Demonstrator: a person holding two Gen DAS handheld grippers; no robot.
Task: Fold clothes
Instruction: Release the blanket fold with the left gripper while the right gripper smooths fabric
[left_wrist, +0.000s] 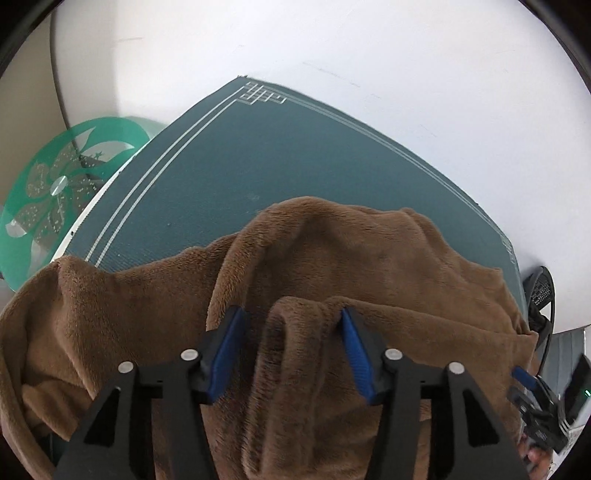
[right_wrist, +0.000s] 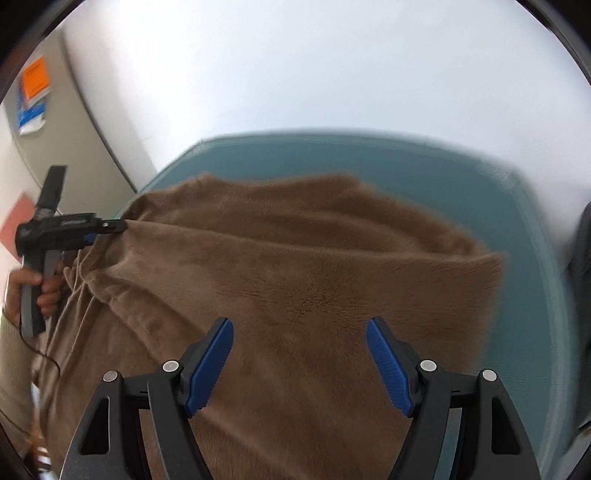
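A brown fleece garment (left_wrist: 369, 258) lies bunched on a dark teal mat (left_wrist: 258, 158). My left gripper (left_wrist: 291, 317) has a raised fold of the fleece between its blue pads and is shut on it. From the right wrist, the left gripper (right_wrist: 110, 225) is at the far left, held by a hand (right_wrist: 40, 288), with the garment (right_wrist: 295, 251) pulled taut toward its tip. My right gripper (right_wrist: 299, 328) hovers open over the middle of the fleece, nothing between its fingers. It also shows in the left wrist view as the right gripper (left_wrist: 532, 395) at the lower right edge.
The mat (right_wrist: 424, 166) has white border lines and rests on a white surface (left_wrist: 369, 55). A green round glass disc (left_wrist: 55, 184) stands beyond the mat's left edge. A black object (left_wrist: 541, 291) sits off its right side. Orange and blue papers (right_wrist: 35, 79) hang at the upper left.
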